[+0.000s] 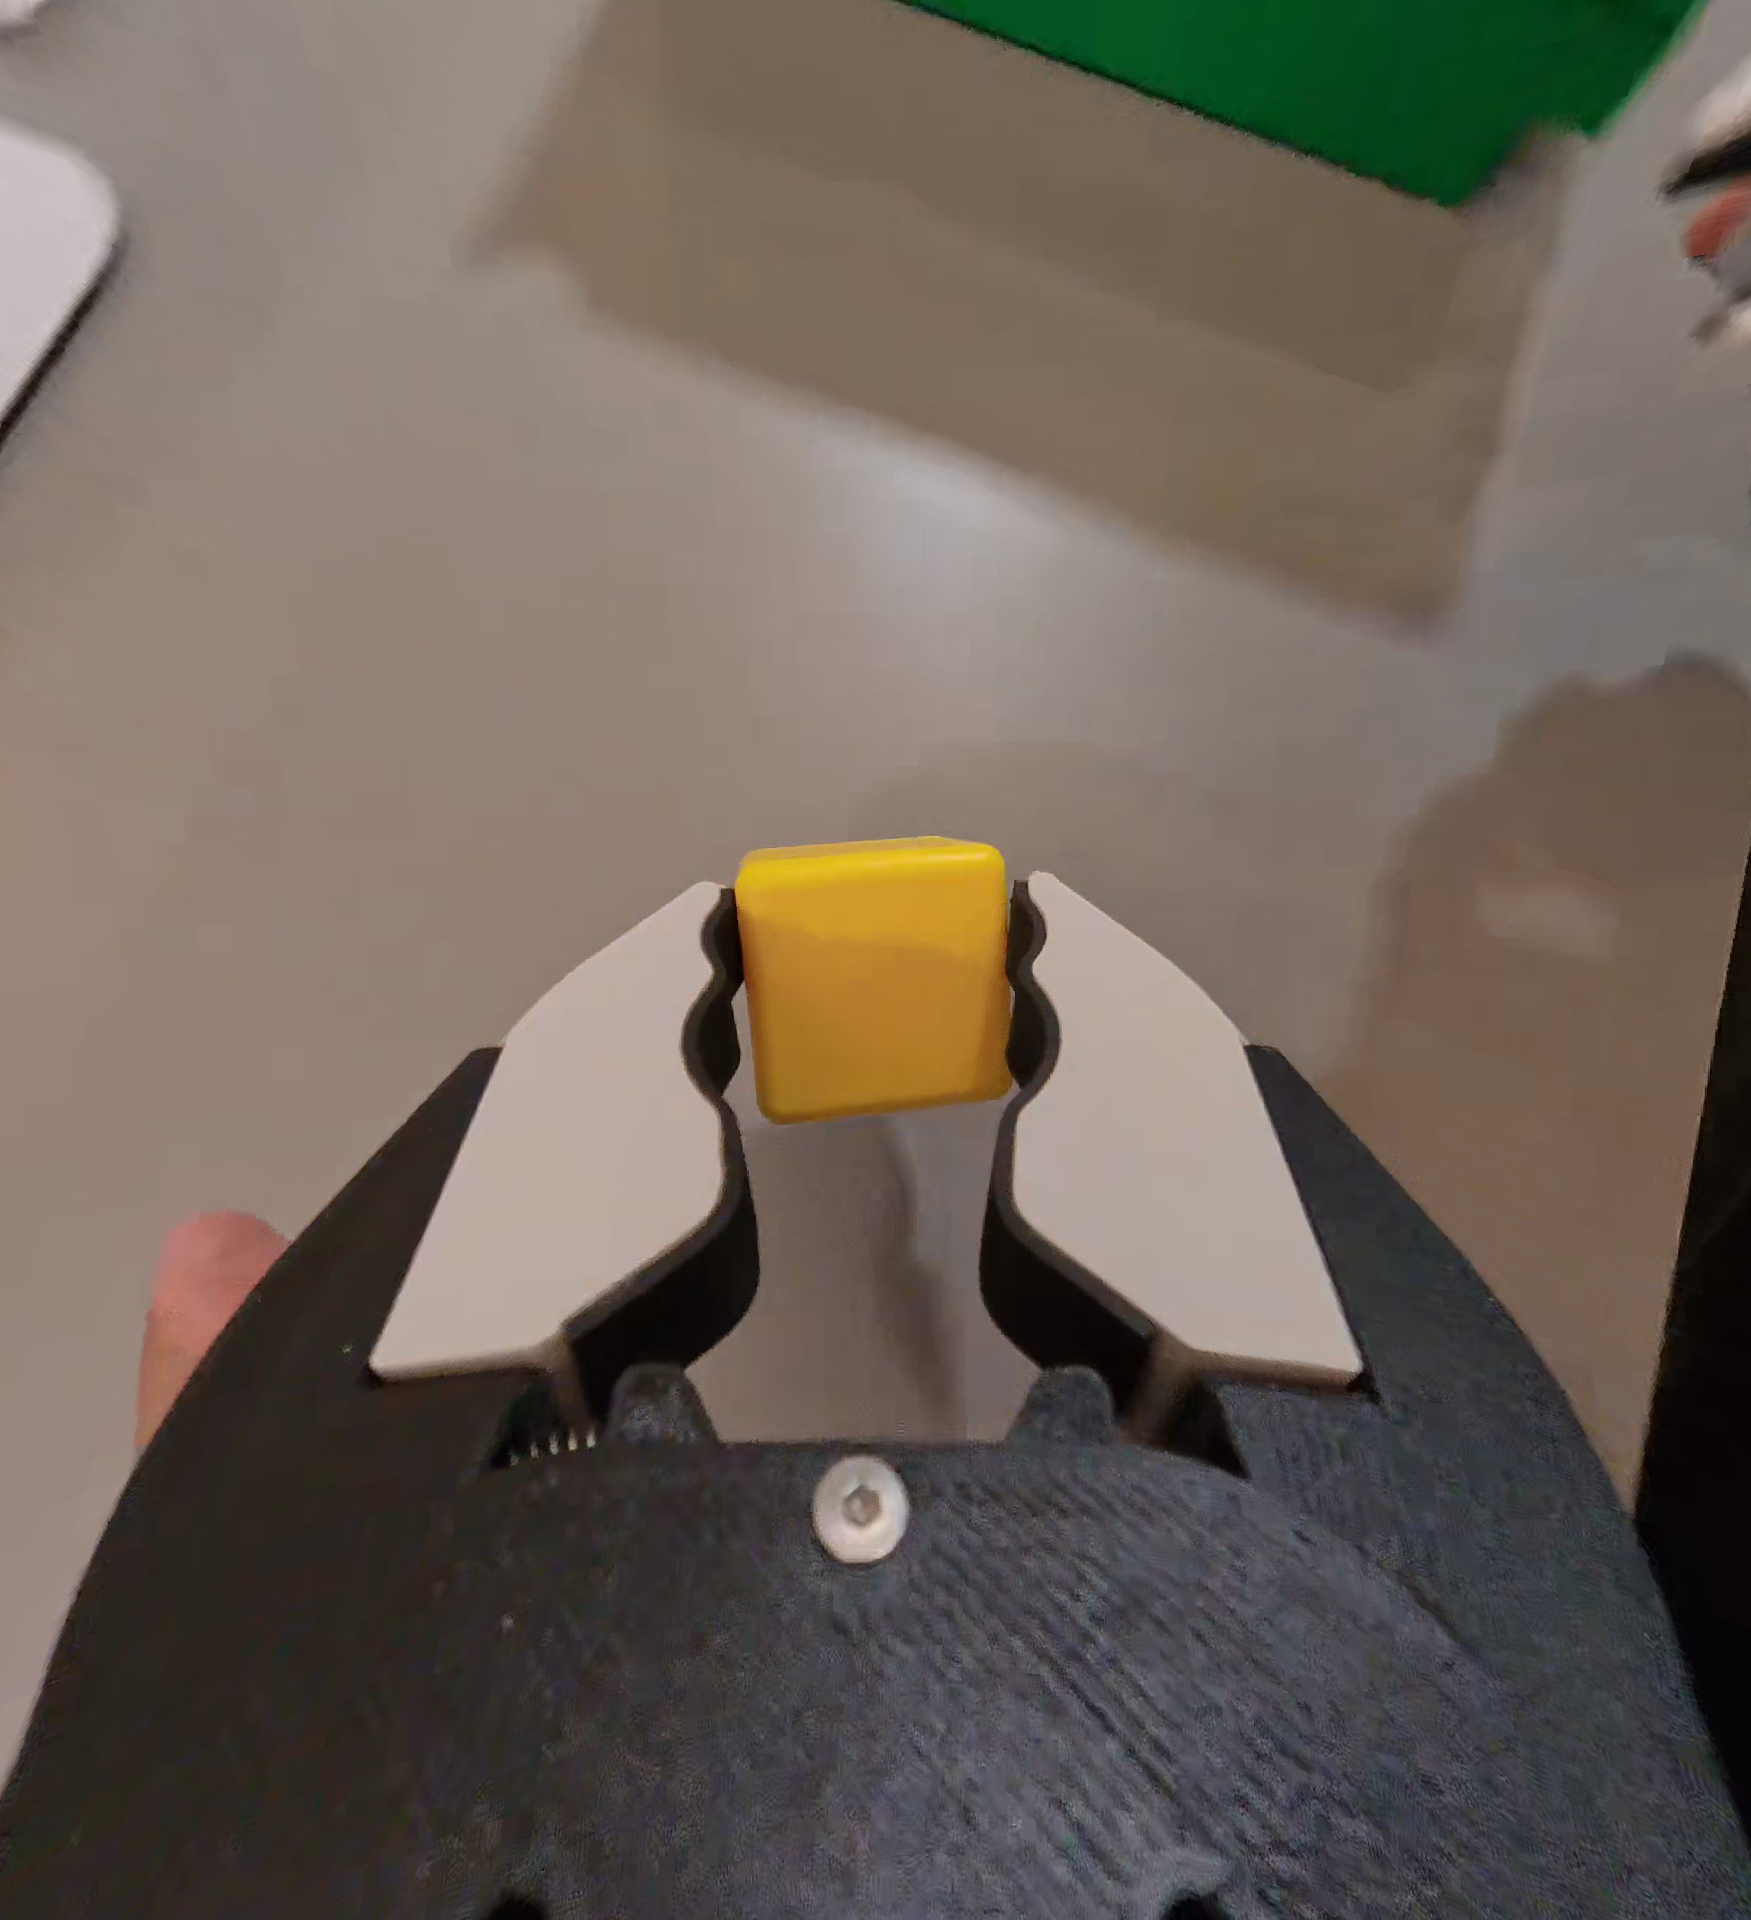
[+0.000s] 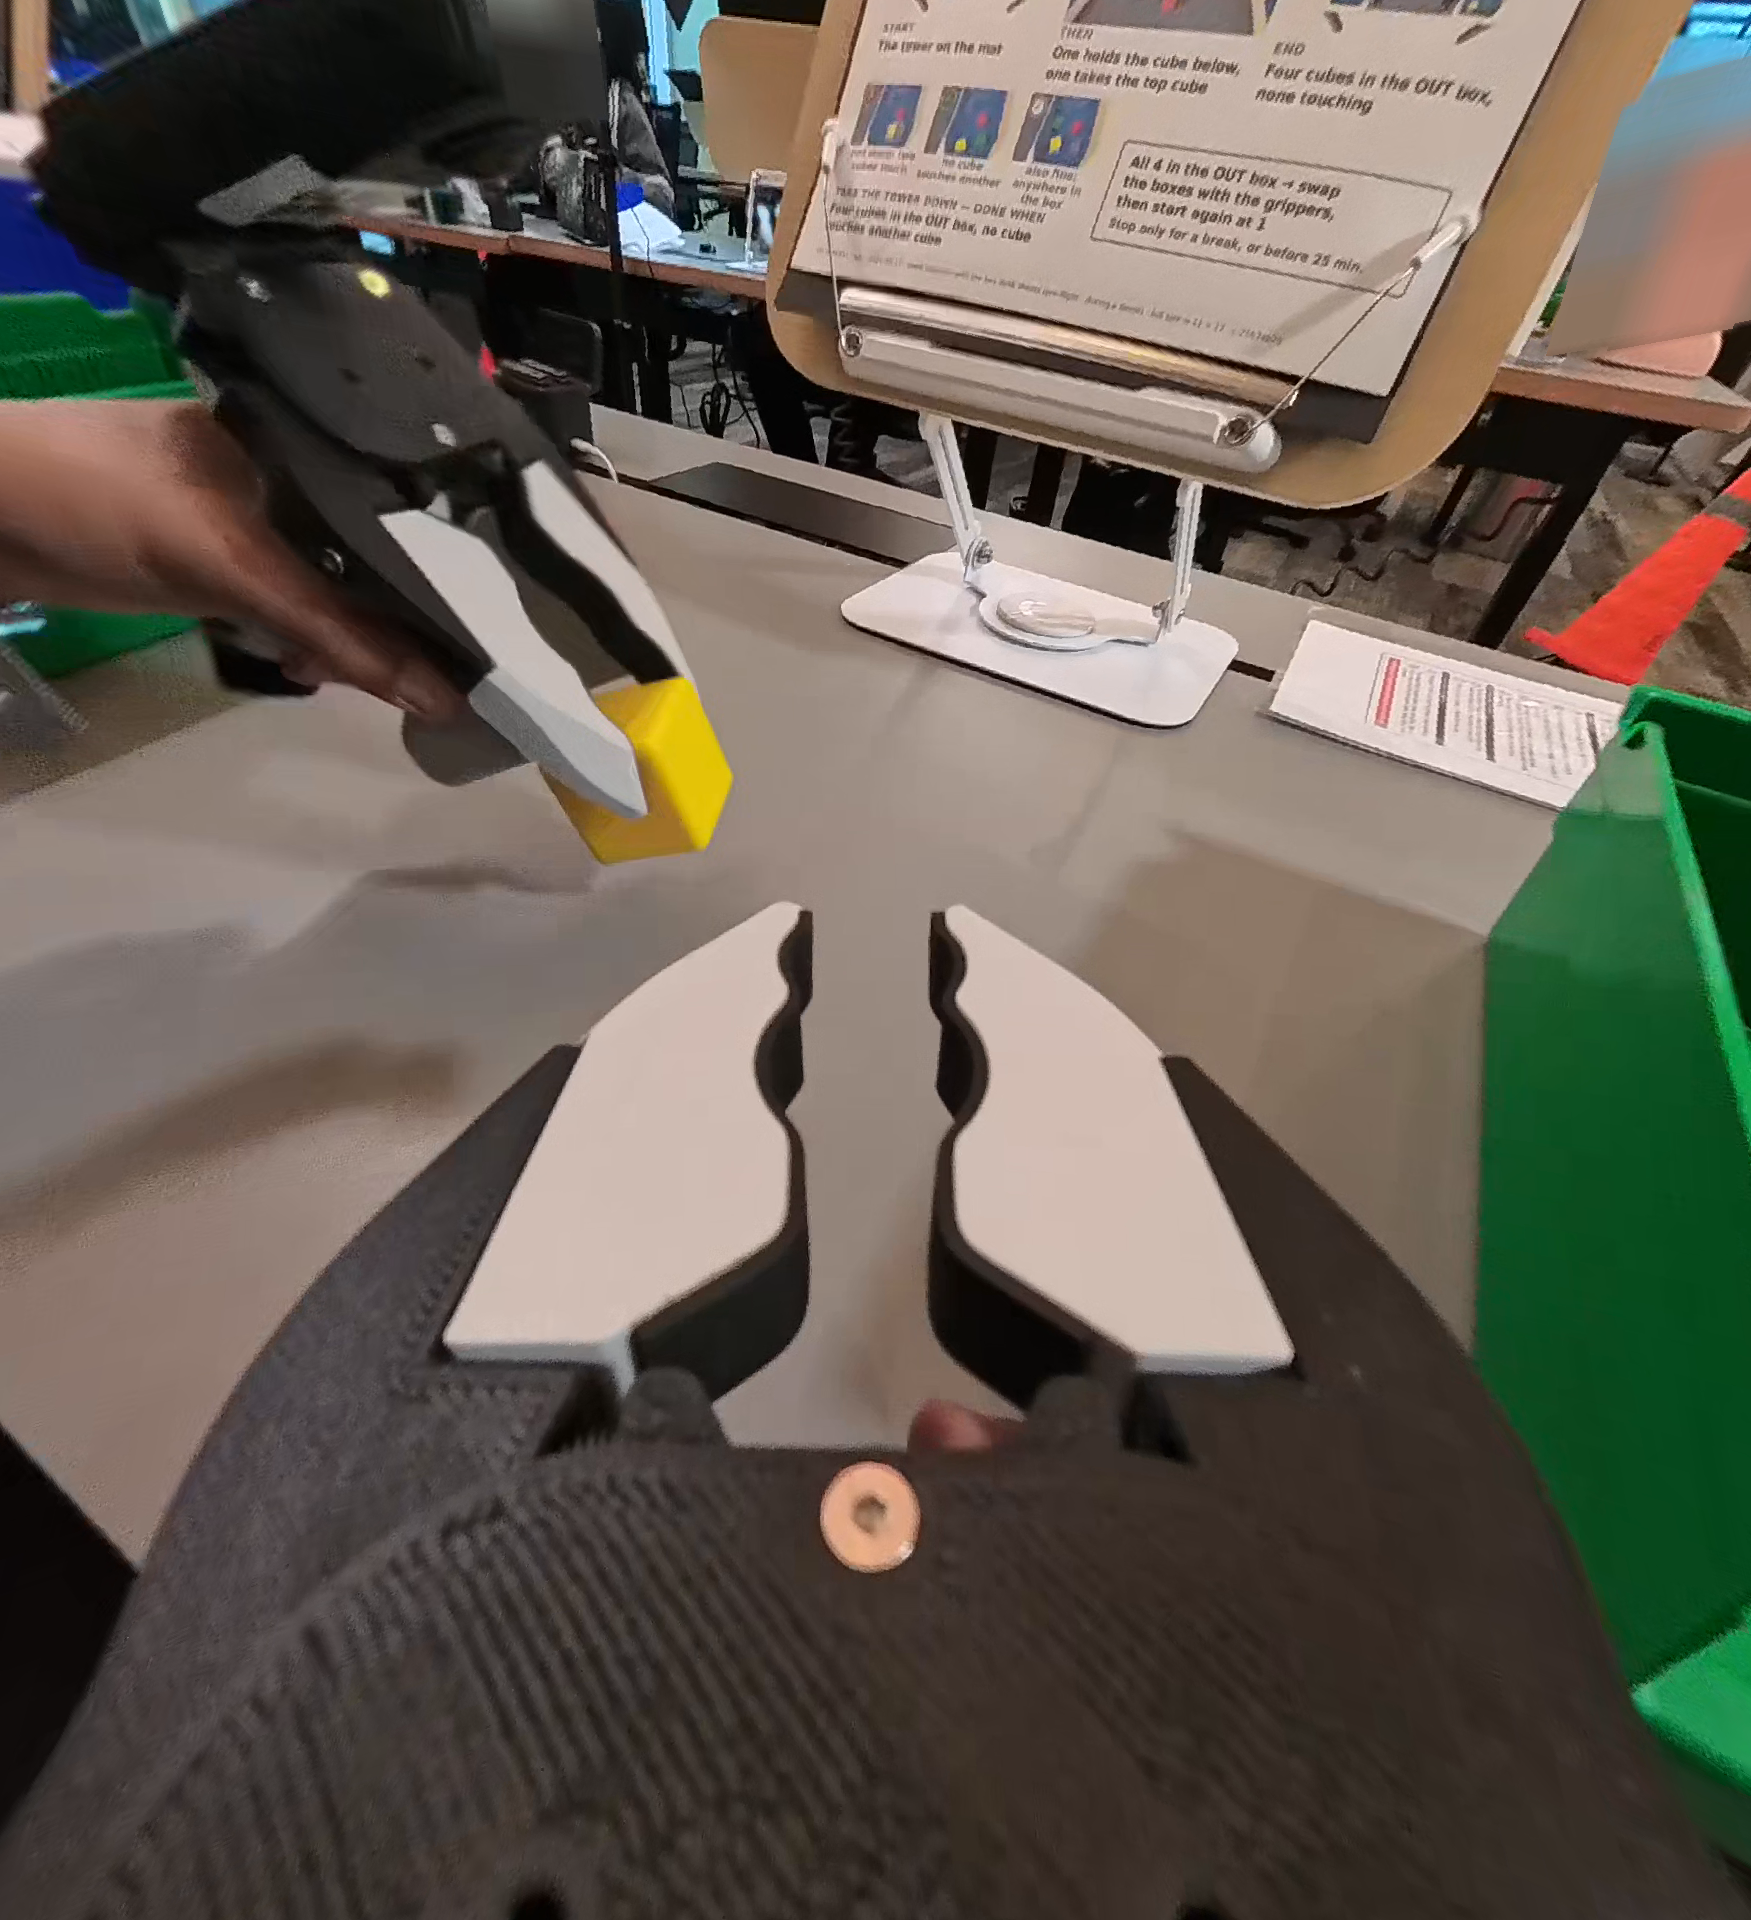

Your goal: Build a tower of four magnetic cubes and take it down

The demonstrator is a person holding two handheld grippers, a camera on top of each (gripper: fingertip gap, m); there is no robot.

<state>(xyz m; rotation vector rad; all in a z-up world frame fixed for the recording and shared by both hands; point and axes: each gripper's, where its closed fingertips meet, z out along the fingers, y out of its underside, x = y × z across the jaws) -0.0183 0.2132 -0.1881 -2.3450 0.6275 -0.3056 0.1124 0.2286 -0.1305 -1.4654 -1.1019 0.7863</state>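
fingers [image 1: 1099,997] of left gripper [image 1: 873,977] clamp yellow cube [image 1: 873,982] above grey table [image 1: 435,727].

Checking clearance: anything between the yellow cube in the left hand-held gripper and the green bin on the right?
Nothing visible. The left hand-held gripper holds the yellow cube above bare grey table. The right hand-held gripper, empty, sits nearer the camera, beside the path to the green bin.

Printed sheet [image 2: 1162,156] on stand [image 2: 1047,623], perhaps instructions
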